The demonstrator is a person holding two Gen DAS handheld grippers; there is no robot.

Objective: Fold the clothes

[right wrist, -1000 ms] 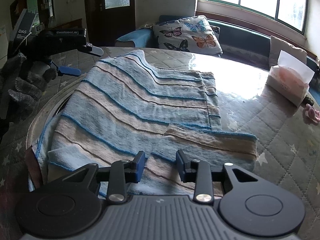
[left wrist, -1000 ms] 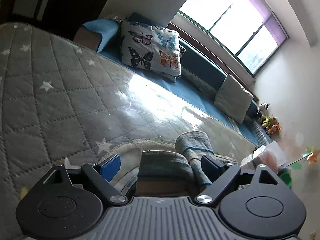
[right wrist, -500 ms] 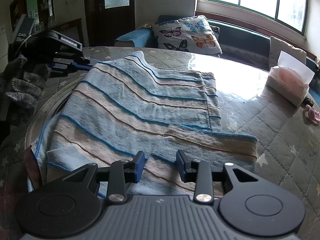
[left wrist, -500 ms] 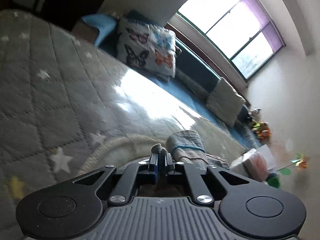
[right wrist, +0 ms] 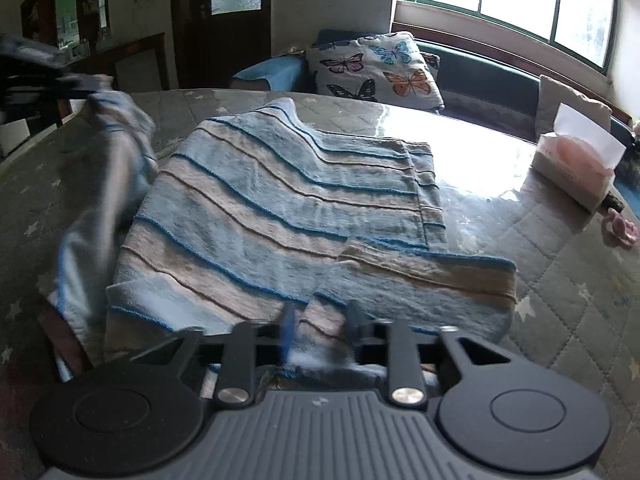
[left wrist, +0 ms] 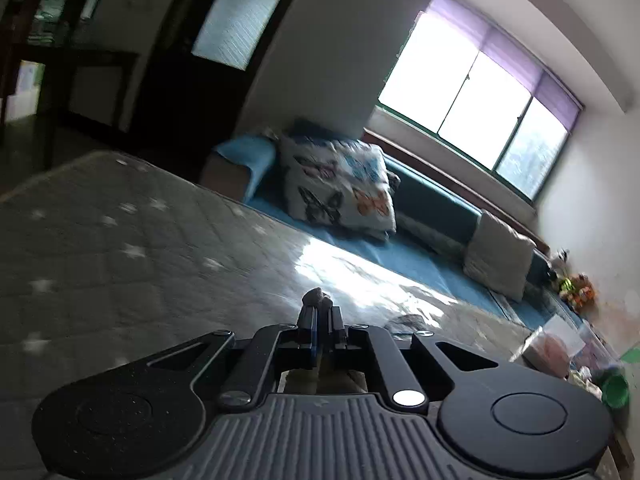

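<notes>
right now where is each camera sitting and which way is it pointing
Left wrist: on the left gripper, tilted up across the quilted table toward the window; its own fingers pinch a scrap of the striped garment.
Right wrist: on the right gripper, low at the near hem of the striped garment, facing across the table; its fingers straddle the hem, with the left gripper lifting a sleeve at far left.
Shared: the butterfly cushion, the tissue box and the window.

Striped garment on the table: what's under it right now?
Beneath the striped garment shows the grey star-quilted table cover; at its near-left edge a reddish-brown layer peeks out. Whatever lies under its middle is covered.
</notes>
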